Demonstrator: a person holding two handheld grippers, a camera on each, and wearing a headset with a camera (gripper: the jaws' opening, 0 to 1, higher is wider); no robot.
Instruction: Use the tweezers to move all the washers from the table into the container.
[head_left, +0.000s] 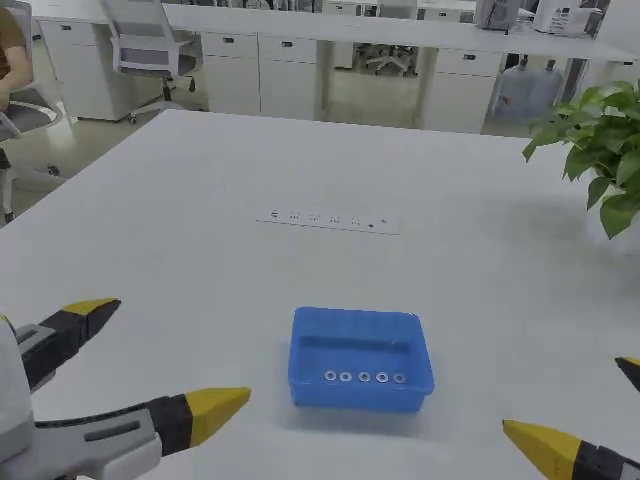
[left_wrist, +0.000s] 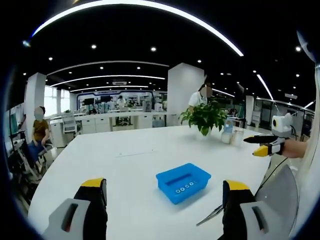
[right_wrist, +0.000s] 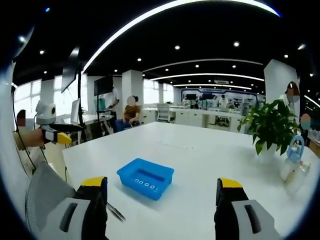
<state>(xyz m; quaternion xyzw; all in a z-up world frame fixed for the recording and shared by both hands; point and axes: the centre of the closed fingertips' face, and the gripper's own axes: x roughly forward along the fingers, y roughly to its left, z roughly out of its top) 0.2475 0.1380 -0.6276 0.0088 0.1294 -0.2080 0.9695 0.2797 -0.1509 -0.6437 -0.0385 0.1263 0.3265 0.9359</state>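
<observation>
A blue container (head_left: 360, 335) stands on the white table (head_left: 200, 200) in front of me, and several washers (head_left: 365, 377) lie in a row inside it along its near wall. My left gripper (head_left: 160, 358) is open at the lower left with nothing between its yellow-tipped jaws. My right gripper (head_left: 582, 405) is open at the lower right, also holding nothing. In the left gripper view the container (left_wrist: 182, 182) sits just ahead, and the tweezers (left_wrist: 210, 216) lie on the table near the right jaw. From the right gripper view, the container (right_wrist: 145, 178) and tweezers (right_wrist: 115, 212) lie ahead to the left.
A narrow strip with small dark marks (head_left: 330, 221) lies across the table's middle. A potted plant (head_left: 600, 150) stands at the right edge, with bottles (right_wrist: 295, 160) beyond it. Office chairs and desks surround the table; a person (left_wrist: 40, 135) sits at the far left.
</observation>
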